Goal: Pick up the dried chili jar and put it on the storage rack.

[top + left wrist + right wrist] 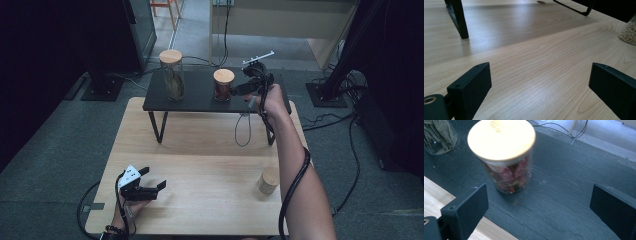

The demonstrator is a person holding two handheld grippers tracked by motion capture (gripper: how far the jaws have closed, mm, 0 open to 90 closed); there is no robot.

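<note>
On the black raised shelf [200, 97] stand two glass jars with wooden lids: a tall one with dried leaves [172, 75] at its left and a short one with red contents [223, 85] near its middle. My right gripper [239, 90] hovers just right of the short jar, open, pointing toward it. In the right gripper view that jar [505, 157] stands ahead and left of the gap, untouched between no pads. My left gripper [152, 181] rests open low over the wooden table [200, 170] near its front left corner, nothing between its fingers [471, 87].
A third jar with pale grains [268, 181] stands on the table at front right beside the right forearm; its base [629, 32] shows in the left gripper view. The shelf's black legs [159, 125] stand on the table. Cables trail over the grey floor.
</note>
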